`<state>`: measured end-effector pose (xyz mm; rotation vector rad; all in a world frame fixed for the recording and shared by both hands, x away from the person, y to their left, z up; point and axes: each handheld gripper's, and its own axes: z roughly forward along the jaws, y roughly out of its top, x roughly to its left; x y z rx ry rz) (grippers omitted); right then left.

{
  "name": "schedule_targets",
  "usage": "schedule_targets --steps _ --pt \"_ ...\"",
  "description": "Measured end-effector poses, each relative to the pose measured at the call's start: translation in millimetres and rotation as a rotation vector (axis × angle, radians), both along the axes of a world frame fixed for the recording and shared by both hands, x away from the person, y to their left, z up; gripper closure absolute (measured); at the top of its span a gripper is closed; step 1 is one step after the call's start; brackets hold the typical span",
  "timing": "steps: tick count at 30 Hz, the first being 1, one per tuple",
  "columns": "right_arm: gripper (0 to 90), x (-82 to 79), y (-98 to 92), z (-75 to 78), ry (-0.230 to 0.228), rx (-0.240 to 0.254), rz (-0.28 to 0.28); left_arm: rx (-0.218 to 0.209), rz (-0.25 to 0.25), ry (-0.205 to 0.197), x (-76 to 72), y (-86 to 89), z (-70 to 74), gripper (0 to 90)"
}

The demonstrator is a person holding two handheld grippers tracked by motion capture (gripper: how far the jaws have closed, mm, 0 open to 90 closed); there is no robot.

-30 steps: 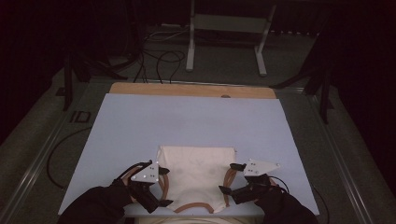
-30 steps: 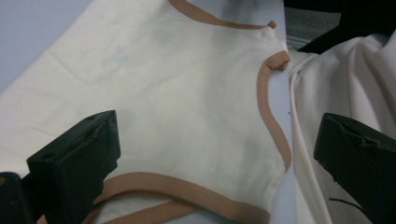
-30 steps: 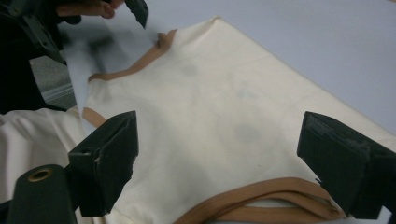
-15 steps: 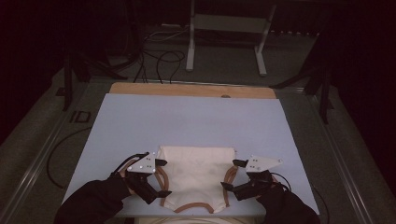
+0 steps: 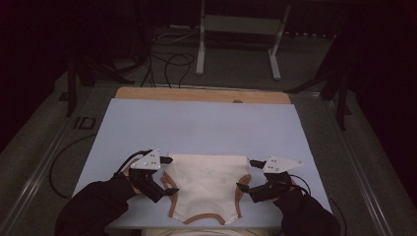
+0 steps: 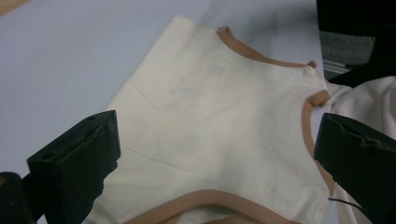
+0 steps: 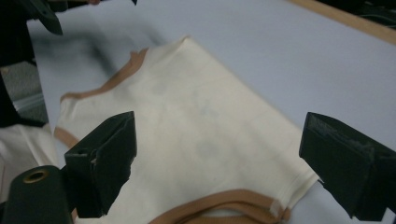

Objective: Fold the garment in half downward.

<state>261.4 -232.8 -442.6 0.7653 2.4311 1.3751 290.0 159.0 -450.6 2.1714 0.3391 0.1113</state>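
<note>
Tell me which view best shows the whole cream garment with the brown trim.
The high view: the cream garment lies flat on the blue table, outline complete, between the left gripper and right gripper. The left gripper view shows part of it close up between open jaws; the right gripper view likewise.

Dim room: a pale blue table (image 5: pixel 147 128), cables (image 5: pixel 167 64) on grey floor (image 5: pixel 236 59), perhaps a metal stand (image 5: pixel 241 29) behind.

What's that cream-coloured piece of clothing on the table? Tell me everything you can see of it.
The cream garment looks like a small sleeveless top of soft knit fabric, with tan-brown binding around the neck and armholes. It lies flat on the pale blue table, near the person's edge, neckline toward the person. An open gripper hovers at each side; neither holds it.
</note>
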Motion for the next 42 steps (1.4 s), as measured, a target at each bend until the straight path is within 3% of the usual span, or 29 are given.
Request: schedule_targets --steps 8,17,27,29,36,38,42 --pt "11.4 19.0 -3.7 2.1 0.006 -0.006 -0.022 -0.013 0.039 0.007 15.8 2.1 1.4 1.1" --pt "11.3 46.7 -5.1 -3.6 0.035 -0.024 -0.034 0.008 0.080 0.016 36.6 3.1 -2.6 1.0" --pt "11.4 75.8 -8.4 -18.7 0.061 -0.052 -0.044 0.014 0.146 0.061 61.3 5.0 -17.6 1.4" --pt "11.4 81.9 -9.8 -25.0 0.075 -0.053 -0.056 0.038 0.153 0.068 67.7 5.5 -24.0 1.4" --pt "12.4 89.8 -13.5 -39.1 0.078 -0.050 -0.094 0.074 0.198 0.071 79.6 7.6 -41.9 8.0" --pt "14.2 92.9 -14.1 -43.7 0.095 -0.049 -0.120 0.086 0.217 0.085 82.5 7.8 -46.9 8.3" --pt "13.3 97.3 -13.1 -54.9 0.127 -0.067 -0.101 0.088 0.224 0.123 88.0 8.7 -56.0 8.4"
